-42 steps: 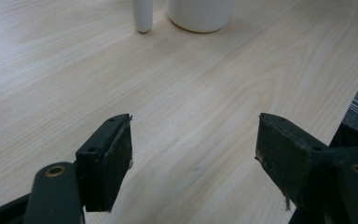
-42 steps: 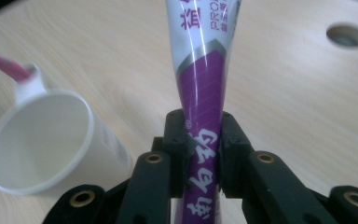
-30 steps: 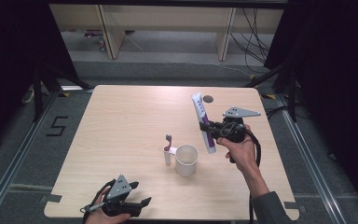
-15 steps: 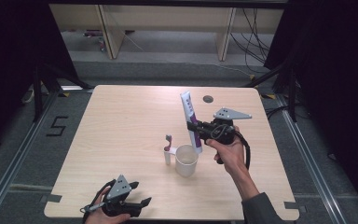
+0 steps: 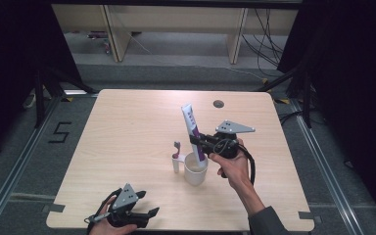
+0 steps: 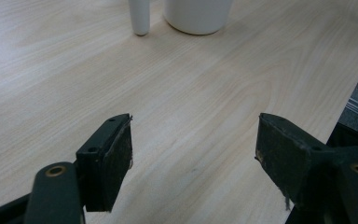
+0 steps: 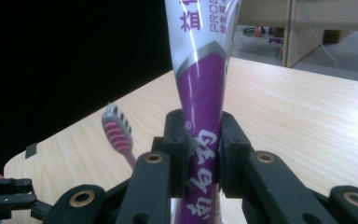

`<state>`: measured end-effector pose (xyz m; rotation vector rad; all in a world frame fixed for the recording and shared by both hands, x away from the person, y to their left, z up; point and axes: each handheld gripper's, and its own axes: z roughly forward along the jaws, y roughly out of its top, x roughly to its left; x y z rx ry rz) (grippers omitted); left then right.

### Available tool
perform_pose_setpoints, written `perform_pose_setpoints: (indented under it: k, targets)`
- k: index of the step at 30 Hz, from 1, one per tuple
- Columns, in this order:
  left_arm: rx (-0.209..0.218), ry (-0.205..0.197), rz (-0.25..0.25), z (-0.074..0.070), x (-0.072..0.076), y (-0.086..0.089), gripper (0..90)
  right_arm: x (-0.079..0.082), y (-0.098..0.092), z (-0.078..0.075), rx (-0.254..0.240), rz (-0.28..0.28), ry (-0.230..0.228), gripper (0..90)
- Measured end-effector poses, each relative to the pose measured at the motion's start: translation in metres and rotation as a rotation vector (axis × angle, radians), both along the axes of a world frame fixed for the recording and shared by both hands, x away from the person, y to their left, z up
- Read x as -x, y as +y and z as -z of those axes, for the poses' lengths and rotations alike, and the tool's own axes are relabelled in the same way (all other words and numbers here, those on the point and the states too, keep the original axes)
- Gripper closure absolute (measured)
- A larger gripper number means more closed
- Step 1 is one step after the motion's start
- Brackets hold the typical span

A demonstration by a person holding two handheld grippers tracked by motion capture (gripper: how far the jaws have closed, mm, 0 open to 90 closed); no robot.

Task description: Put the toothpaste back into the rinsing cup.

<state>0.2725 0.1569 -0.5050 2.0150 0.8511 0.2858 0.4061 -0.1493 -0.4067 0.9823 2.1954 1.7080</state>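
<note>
Our right tool [image 5: 199, 142] clamps a purple and white toothpaste tube [image 5: 192, 128] near its lower end. The tube stands nearly upright, its flat end up and leaning slightly left, its bottom over the white cup [image 5: 196, 169]. A toothbrush [image 5: 177, 148] stands just left of the cup, bristles up. Our right hand [image 5: 231, 165] reaches in from the near right. Our left tool [image 5: 147, 215] rests wide open and empty at the bench's [image 5: 127, 122] near edge.

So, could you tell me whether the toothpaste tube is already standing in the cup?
Partly in: the toothpaste tube, clamped by the right gripper, leans with its lower end dipping into the white cup.
</note>
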Motion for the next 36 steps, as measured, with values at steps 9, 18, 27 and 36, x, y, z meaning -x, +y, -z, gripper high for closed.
perform_pose_setpoints:
  k: [9, 18, 27, 36]
  targets:
    - [0.007, -0.004, 0.0, 0.0, 0.0, 0.0, 26.8, 0.005, 0.003, 0.013, 0.025, -0.019, -0.028, 76.9]
    - [0.008, -0.001, 0.0, 0.0, 0.0, -0.001, 26.8, 0.009, 0.002, 0.028, 0.032, -0.02, -0.021, 76.8]
    - [0.012, -0.009, 0.005, 0.001, 0.0, 0.0, 26.8, 0.011, 0.006, 0.039, 0.076, -0.037, -0.028, 76.7]
    - [0.009, -0.006, 0.004, 0.0, 0.001, 0.0, 27.1, 0.016, 0.006, 0.049, 0.126, -0.049, -0.014, 76.3]
